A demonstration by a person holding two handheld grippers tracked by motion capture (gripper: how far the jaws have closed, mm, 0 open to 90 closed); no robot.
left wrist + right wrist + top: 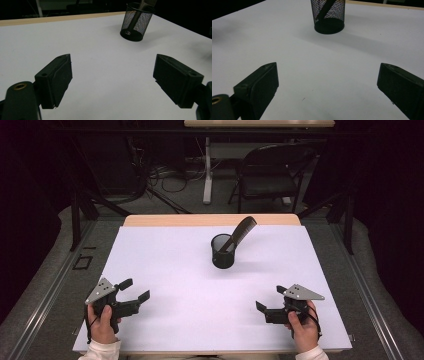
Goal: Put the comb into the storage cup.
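A black mesh cup (223, 252) stands upright near the middle of the white table (165, 265). A dark comb (241, 231) leans in it, its toothed end sticking out up and to the right. The same cup (136, 22) sits ahead in the left gripper view and the cup (328, 16) ahead in the right gripper view. My left gripper (135, 290) rests near the front left, open and empty. My right gripper (269, 298) rests near the front right, open and empty. Both are far from the cup.
A folding chair (272, 172) and a table leg (207, 170) with cables stand on the floor beyond the table. The table's far wooden edge (210, 220) shows behind the white cover. Dark stands flank the table on both sides.
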